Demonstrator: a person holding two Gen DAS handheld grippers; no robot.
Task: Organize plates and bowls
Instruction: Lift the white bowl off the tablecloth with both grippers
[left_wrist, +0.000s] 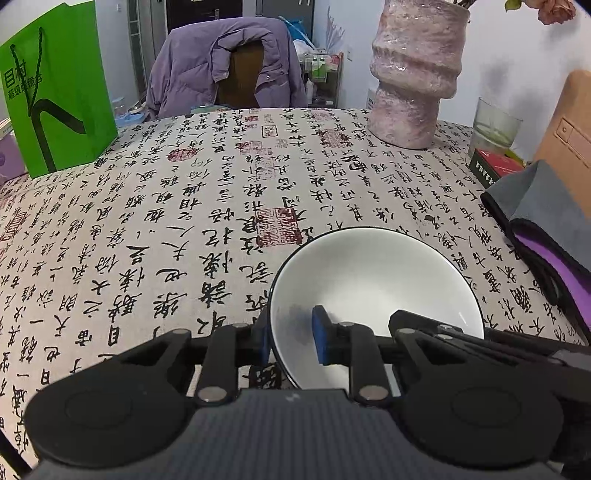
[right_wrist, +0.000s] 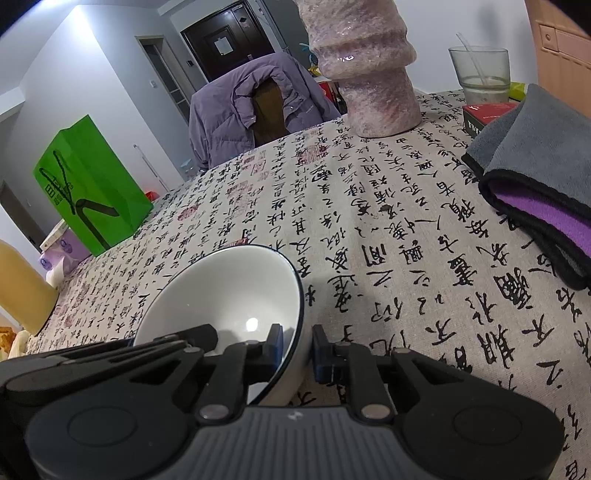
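Both tools pinch the same white bowl (left_wrist: 373, 291), which sits low over the calligraphy tablecloth (left_wrist: 177, 229): the left gripper (left_wrist: 291, 336) straddles its left rim, the right gripper (right_wrist: 298, 349) its right rim, each with one pad inside and one outside, probably so the bowl stays level (whether it touches the cloth, I cannot tell)

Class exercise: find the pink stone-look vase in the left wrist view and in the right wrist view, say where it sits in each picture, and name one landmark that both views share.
Left wrist view: the vase stands at the upper right, on the far side of the table, right of the chair.
Right wrist view: the vase stands at top centre, its top cut off by the frame.
Shared landmark: the purple jacket draped over the chair, just left of the vase in both.
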